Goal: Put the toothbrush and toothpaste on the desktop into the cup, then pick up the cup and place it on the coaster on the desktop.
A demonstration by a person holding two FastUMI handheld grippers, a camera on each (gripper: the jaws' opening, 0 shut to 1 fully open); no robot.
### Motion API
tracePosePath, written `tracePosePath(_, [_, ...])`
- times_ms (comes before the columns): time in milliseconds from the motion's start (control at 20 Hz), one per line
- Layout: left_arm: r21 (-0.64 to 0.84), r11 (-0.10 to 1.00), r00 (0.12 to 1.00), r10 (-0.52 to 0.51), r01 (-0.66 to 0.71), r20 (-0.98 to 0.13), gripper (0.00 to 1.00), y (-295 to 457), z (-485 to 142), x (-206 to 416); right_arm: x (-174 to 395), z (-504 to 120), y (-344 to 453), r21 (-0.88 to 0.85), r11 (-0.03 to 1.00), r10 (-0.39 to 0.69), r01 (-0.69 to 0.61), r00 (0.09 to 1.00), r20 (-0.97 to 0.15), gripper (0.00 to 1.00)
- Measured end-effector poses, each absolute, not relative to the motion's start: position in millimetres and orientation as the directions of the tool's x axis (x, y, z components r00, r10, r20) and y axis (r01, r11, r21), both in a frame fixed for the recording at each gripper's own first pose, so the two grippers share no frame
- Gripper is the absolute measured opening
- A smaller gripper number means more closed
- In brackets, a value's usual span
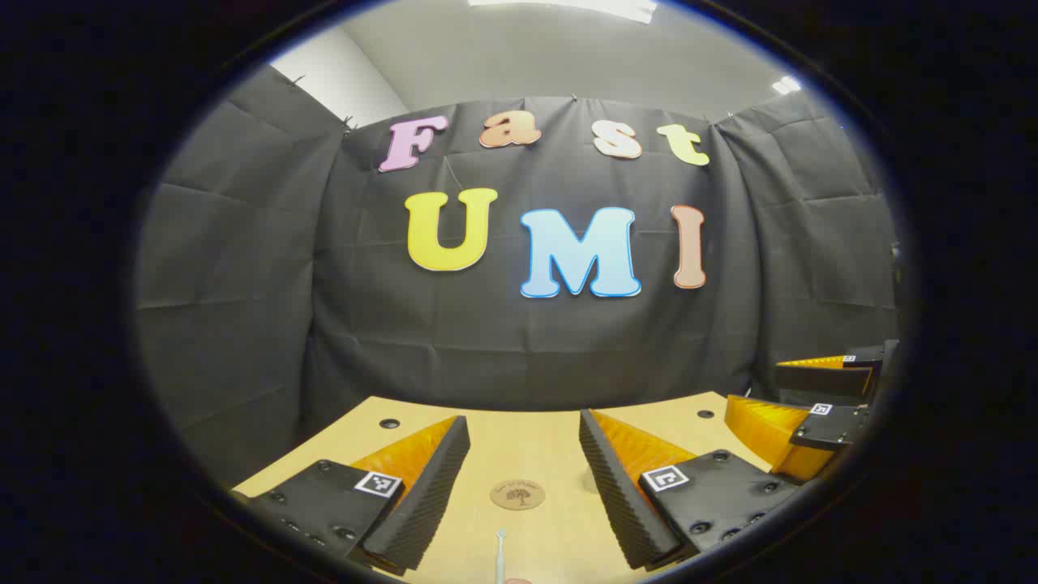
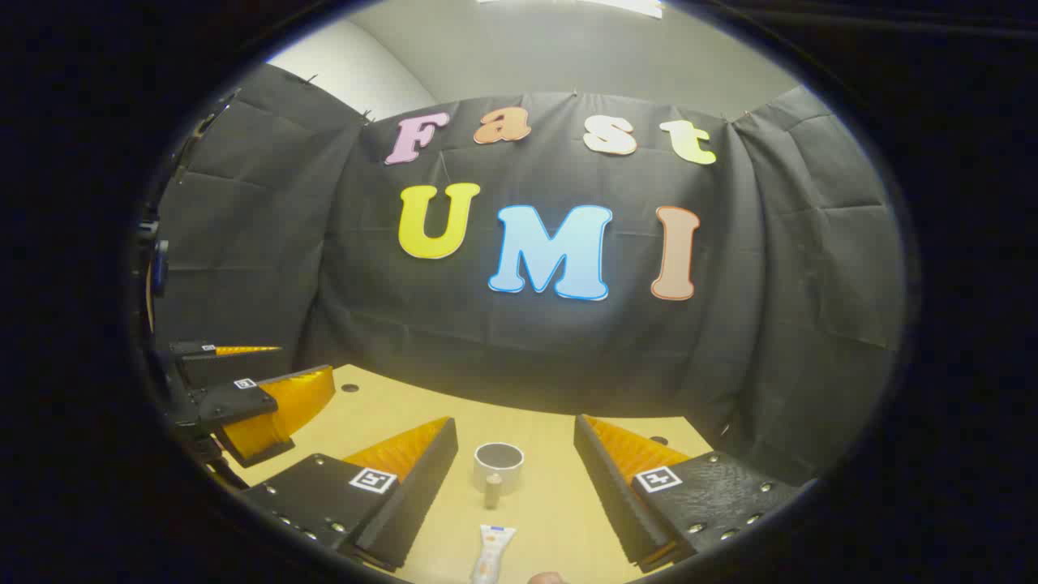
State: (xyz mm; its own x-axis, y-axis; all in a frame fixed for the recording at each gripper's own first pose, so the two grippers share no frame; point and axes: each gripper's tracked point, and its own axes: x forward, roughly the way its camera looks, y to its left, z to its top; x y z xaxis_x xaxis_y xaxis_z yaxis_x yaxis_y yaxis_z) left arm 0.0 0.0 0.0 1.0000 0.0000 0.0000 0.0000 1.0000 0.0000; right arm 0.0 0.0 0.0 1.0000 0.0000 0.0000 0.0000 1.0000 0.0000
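Left gripper (image 1: 523, 454) hovering low over the wooden desktop (image 1: 519, 438), jaws spread wide, nothing between the ribbed pads. Round brown coaster (image 1: 517, 494) lying flat right in the gap between the fingers, bare wood all round it. Toothbrush (image 1: 500, 556) poking in at the bottom edge of the left gripper view, slim and pale, just short of the coaster, not touching it. Far edge of the desktop running close under the black cloth wall (image 1: 519, 341), so little room beyond the coaster.

Over in the right gripper view: right gripper (image 2: 515, 454) also wide open, holding nothing. Cup (image 2: 498, 464) standing upright between the fingers, mouth open, clear of both pads. Toothpaste (image 2: 492, 547) lying on the wood nearer the camera, cap end toward the cup, tube cut off by the bottom edge. Gap between cap and cup wall too small to judge. Other gripper off to the left side, over the desktop's left margin, well apart from cup and tube.
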Motion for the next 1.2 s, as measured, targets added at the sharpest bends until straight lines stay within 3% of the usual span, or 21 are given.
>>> tracePosePath(750, [-0.05, 0.999, 0.994, -0.022, 0.017, -0.111, 0.92, 2.9, -39.1, 19.8, 17.7, -34.8, 1.5, -0.029, 0.999, 0.011, -0.015, 0.993, -0.117, 0.91])
tracePosePath(850, [-0.063, 0.998, 0.988, -0.03, 0.021, -0.15, 0.92, 1.6, -50.9, 23.9, 22.7, -45.4, 1.4, -0.025, 0.999, 0.018, -0.022, 0.989, -0.149, 0.88])
tracePosePath(1200, [-0.074, 0.997, 0.938, -0.041, 0.016, -0.343, 0.92, 1.7, -107.0, 36.5, 36.6, -97.1, 9.5, 0.049, 0.998, 0.057, -0.043, 0.942, -0.332, 0.92])
